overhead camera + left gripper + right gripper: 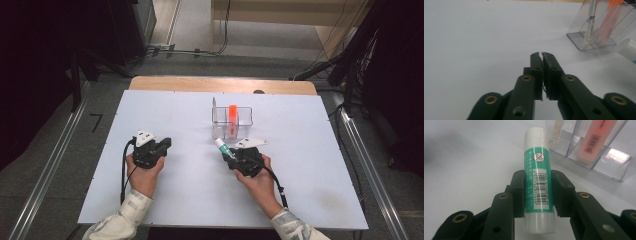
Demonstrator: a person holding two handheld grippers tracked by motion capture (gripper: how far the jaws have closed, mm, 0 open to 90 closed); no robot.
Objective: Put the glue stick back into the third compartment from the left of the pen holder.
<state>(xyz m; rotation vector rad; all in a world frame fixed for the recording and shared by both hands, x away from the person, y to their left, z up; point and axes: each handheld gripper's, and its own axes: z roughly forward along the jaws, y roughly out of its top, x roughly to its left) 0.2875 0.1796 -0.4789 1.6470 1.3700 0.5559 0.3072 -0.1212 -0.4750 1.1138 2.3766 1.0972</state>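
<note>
Right gripper (537,192) jaws pinch a green-and-white glue stick (537,170) at mid-body; left gripper (541,56) jaws are pressed together, empty.

- We see a glue stick (538,182): a white tube with a green printed label, a barcode and a white cap at its far end.
- We find it clamped at mid-length between two black jaws, its cap end pointing toward a clear plastic organizer (599,152).
- In the high view the glue stick (221,147) sits raised off the white table, tilted, just in front of the organizer (232,122), near its front wall.
</note>
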